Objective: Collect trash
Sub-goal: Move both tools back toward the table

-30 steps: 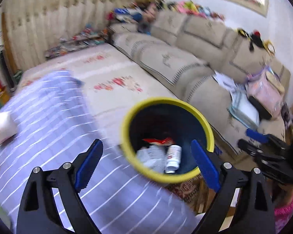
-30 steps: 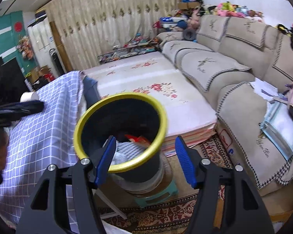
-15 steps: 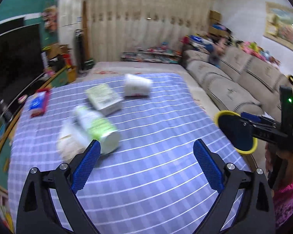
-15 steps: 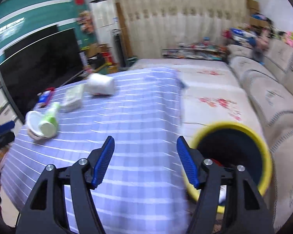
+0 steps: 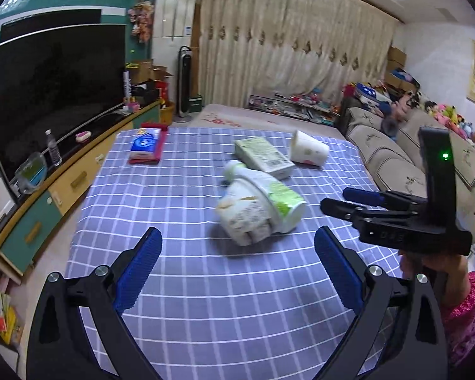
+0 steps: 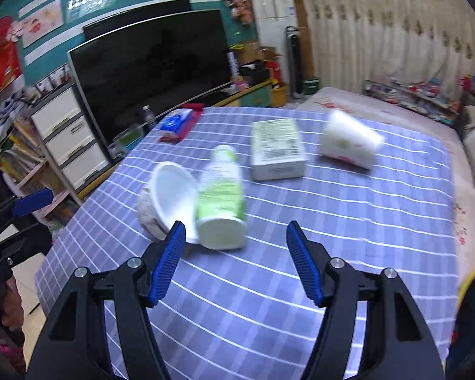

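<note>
Both grippers, the left gripper (image 5: 236,267) and the right gripper (image 6: 234,261), are standing wide open and empty; a bottle (image 6: 220,201), bowl (image 6: 167,202), box (image 6: 277,148) and cup (image 6: 348,141) are still waiting on the table (image 6: 332,221).

A large dark television (image 5: 47,95) stands on a low cabinet (image 5: 63,183) with teal and yellow drawers. A water bottle (image 5: 54,152) stands just before the television. To the television's right are a tower fan (image 5: 184,85) and cream curtains (image 5: 285,57).
</note>
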Action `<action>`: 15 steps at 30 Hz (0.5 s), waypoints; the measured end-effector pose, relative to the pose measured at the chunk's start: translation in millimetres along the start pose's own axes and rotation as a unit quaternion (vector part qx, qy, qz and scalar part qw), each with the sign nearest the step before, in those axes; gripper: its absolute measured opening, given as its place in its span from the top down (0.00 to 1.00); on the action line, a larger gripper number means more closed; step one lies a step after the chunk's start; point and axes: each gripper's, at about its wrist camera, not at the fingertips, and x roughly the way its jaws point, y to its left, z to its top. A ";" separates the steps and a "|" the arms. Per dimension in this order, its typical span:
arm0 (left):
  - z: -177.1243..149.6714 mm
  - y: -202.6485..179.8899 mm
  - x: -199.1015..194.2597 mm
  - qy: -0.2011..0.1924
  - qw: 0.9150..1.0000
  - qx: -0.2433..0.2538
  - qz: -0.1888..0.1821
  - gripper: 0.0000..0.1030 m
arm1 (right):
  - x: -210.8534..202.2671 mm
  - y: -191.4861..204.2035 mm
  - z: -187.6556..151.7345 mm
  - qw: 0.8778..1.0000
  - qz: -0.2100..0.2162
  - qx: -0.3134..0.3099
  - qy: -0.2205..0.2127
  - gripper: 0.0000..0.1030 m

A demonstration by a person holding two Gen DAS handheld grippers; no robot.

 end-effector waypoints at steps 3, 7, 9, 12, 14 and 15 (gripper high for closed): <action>-4.2 14.4 -3.4 -0.001 1.000 -0.014 0.004 0.07 | 13.4 11.5 5.0 1.000 -0.002 -0.018 0.007 0.39; -9.4 25.2 -1.3 0.007 1.000 -0.026 0.006 0.07 | 30.7 10.9 6.4 0.999 -0.011 -0.020 0.023 0.41; -11.9 27.6 0.8 0.012 1.000 -0.027 0.006 0.07 | 42.5 9.3 6.8 0.999 -0.009 -0.017 0.034 0.43; -13.2 27.2 3.5 0.014 1.000 -0.028 0.006 0.07 | 63.9 9.0 4.7 0.998 -0.010 -0.015 0.052 0.44; -13.5 27.3 5.3 0.016 0.999 -0.030 0.006 0.07 | 74.9 7.9 3.3 0.998 -0.011 -0.012 0.061 0.44; -14.1 27.6 5.6 0.017 0.999 -0.031 0.005 0.07 | 78.9 7.5 2.7 0.998 -0.012 -0.011 0.063 0.44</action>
